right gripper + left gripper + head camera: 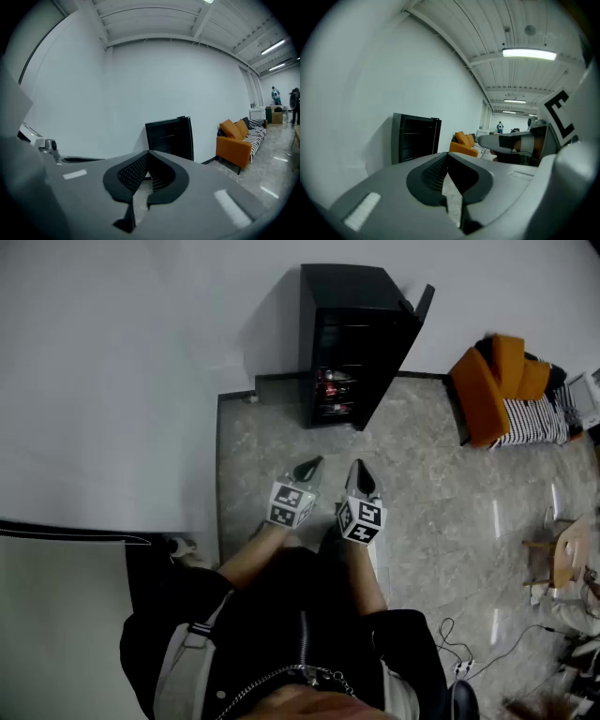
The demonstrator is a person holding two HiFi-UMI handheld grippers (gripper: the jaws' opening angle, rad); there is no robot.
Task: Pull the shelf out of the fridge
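Observation:
A small black fridge stands against the white wall with its door swung open to the right; shelves with some items show inside. It also appears in the left gripper view as the fridge and in the right gripper view as the fridge. My left gripper and right gripper are held side by side over the floor, well short of the fridge, both pointing toward it. Both are shut with nothing between the jaws.
An orange sofa with a striped cushion stands right of the fridge. A wooden stool and cables lie on the marble floor at the right. A white wall fills the left. People stand far down the hall.

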